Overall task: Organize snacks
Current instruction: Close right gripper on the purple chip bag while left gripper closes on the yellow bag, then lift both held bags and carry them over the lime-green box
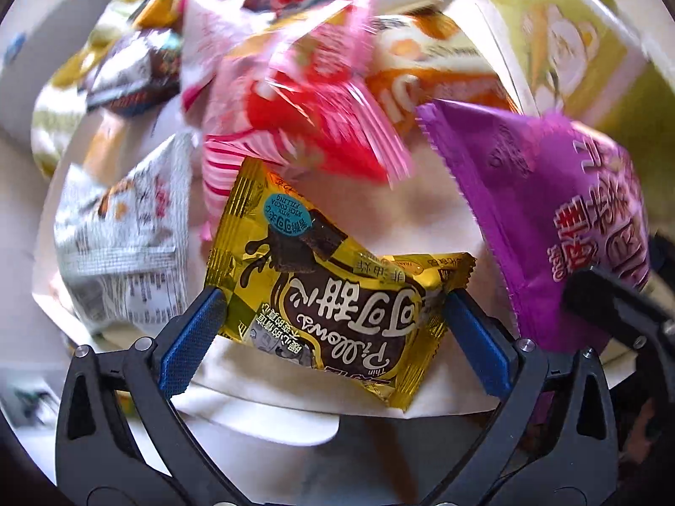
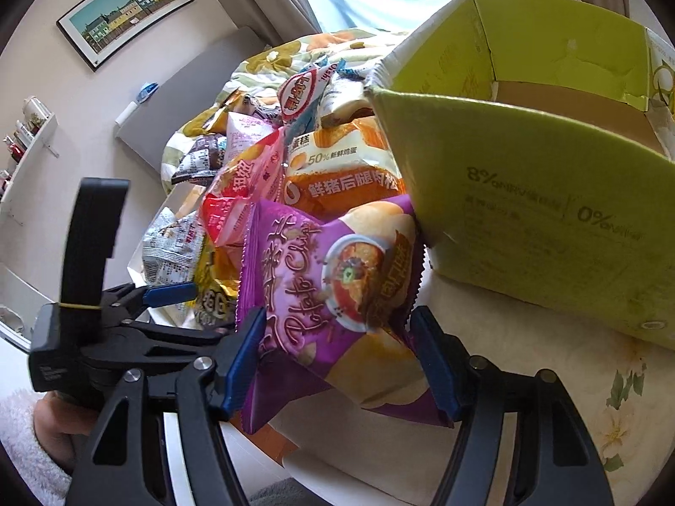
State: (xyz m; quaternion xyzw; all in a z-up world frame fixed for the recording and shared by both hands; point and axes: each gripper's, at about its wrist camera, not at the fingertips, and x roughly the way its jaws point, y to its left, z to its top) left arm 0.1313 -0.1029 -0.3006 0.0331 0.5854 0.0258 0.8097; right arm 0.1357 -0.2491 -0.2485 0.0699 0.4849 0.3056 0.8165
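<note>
My left gripper [image 1: 333, 333] is shut on a yellow cocoa-pillow snack packet [image 1: 320, 295], its blue pads pressing both sides. The packet also shows in the right wrist view [image 2: 213, 291]. My right gripper [image 2: 337, 358] is shut on a purple potato chip bag [image 2: 333, 295], which also shows at the right of the left wrist view [image 1: 561, 227]. A heap of snack packets lies beyond: a pink-red one [image 1: 303, 97], an orange one [image 2: 341, 177] and a silver-white one [image 1: 126, 232]. An open green cardboard box [image 2: 540, 194] stands just right of the purple bag.
The snacks rest on a white round table [image 1: 422, 194] with a floral cloth [image 2: 590, 379]. A flowered quilt [image 2: 261, 63] lies behind the heap. A wall shelf [image 2: 29, 143] and a framed picture [image 2: 126, 12] are at the left.
</note>
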